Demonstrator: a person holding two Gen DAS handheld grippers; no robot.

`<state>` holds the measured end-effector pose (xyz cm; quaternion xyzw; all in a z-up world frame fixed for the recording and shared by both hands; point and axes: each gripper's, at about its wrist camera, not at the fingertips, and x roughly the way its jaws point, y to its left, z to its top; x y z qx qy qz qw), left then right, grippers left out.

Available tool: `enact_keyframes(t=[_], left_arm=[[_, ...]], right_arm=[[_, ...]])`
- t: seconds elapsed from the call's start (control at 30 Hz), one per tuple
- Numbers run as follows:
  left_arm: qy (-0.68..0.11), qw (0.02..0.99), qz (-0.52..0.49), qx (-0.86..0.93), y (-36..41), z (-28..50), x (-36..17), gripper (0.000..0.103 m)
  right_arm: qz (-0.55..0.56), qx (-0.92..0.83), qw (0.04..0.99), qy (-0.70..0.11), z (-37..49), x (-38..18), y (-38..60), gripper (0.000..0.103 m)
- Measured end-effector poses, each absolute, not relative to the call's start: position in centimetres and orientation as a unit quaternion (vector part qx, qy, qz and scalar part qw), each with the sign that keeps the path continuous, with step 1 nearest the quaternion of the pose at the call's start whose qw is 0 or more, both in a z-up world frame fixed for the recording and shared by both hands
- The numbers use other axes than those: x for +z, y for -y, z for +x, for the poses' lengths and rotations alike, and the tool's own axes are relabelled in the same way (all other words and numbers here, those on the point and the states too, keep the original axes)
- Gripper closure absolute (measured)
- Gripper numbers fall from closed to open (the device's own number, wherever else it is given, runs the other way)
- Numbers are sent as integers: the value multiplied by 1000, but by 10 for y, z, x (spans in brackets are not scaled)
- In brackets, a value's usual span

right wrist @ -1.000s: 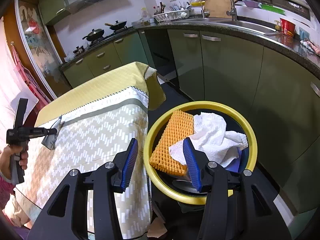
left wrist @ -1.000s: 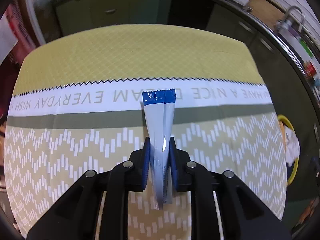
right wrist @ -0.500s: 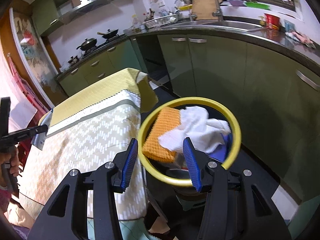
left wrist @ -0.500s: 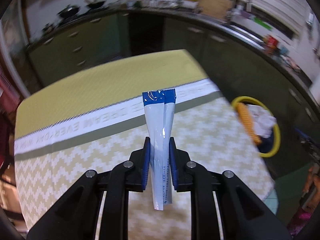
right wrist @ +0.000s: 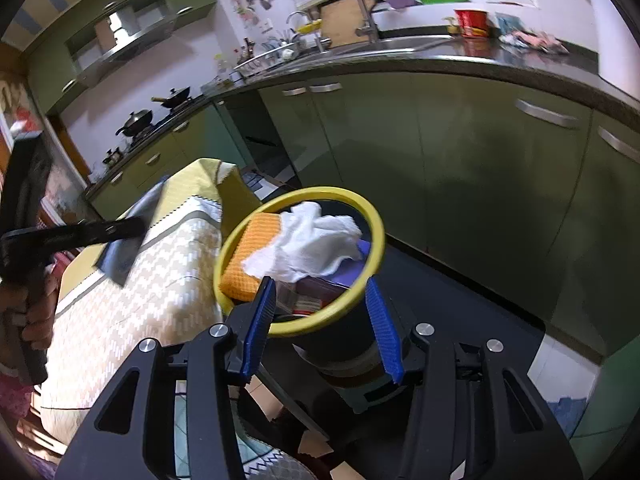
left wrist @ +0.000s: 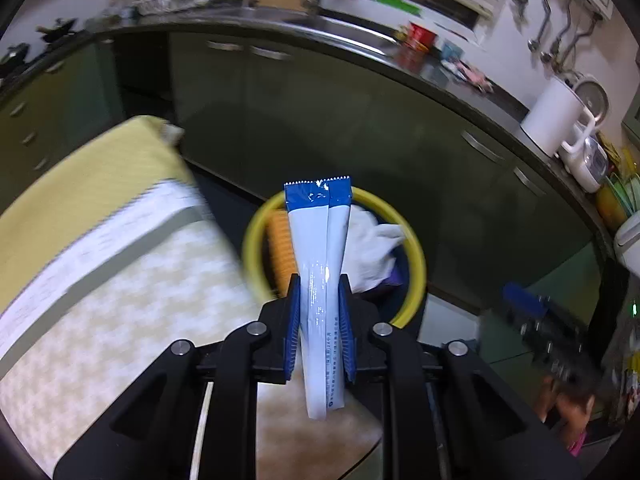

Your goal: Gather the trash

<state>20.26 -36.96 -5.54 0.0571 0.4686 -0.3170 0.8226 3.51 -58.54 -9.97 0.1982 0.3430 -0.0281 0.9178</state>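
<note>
Your left gripper (left wrist: 319, 320) clamps a pair of blue-and-white sachets (left wrist: 320, 264) at mid-length; their long axis runs along the fingers, blue serrated ends pointing far, toward the yellow-rimmed bin (left wrist: 416, 256) beyond. The gripper tilts downward over the near right corner of the table (left wrist: 100, 280). Your right gripper (right wrist: 322, 320) stands partly open and empty, its blue pads either side of the bin's near rim. Inside the bin lie an orange sponge (right wrist: 248, 256) and a white cloth (right wrist: 312, 240). Green cabinets (right wrist: 460, 160) stand behind.
</note>
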Motion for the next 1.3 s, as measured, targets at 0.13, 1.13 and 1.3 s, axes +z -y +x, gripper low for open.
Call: enact_keyframes(t=[0.13, 1.13, 1.3], left_arm=[[-491, 808, 61, -319, 412, 217, -77, 86], [-347, 908, 40, -232, 229, 93, -30, 9], [-283, 948, 24, -145, 142, 42, -10, 7]], right_arm=[[211, -36, 914, -345, 27, -108, 596, 56], [133, 13, 931, -339, 0, -80, 508, 18], [104, 43, 942, -315, -9, -59, 469, 5]])
